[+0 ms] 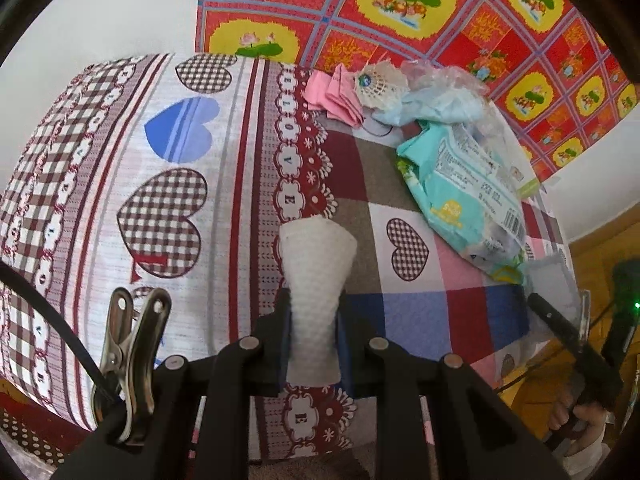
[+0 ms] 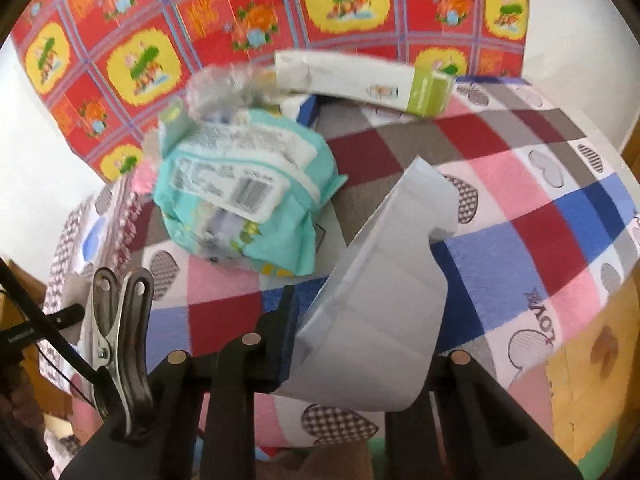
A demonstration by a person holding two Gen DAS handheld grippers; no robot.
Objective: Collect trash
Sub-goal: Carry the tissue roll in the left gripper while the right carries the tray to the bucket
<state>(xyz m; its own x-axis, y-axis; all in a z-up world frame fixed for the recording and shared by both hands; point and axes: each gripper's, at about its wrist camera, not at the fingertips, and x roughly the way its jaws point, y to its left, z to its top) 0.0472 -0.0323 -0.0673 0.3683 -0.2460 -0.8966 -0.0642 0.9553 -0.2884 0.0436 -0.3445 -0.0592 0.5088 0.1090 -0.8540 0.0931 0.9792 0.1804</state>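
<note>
My left gripper (image 1: pixel 314 320) is shut on a rolled white tissue (image 1: pixel 316 264), which sticks out past the fingertips above the patterned bedspread (image 1: pixel 180 140). My right gripper (image 2: pixel 360 332) is shut on a folded white paper sheet (image 2: pixel 384 280); the sheet hides its right finger. A teal wipes pack (image 1: pixel 464 184) lies on the bed, just left of the sheet in the right wrist view (image 2: pixel 240 200). Beyond the pack lies a heap of pink paper (image 1: pixel 336 96), a white lacy piece (image 1: pixel 380 80), pale blue material (image 1: pixel 440 108) and clear plastic (image 1: pixel 444 72).
A white and green box (image 2: pixel 360 80) lies at the bed's far edge. A red floral sheet (image 1: pixel 400 8) hangs behind the bed. The bed's edge drops to a yellow floor (image 2: pixel 592 380) at the right. A person's hand (image 1: pixel 580 420) holds the right gripper's handle.
</note>
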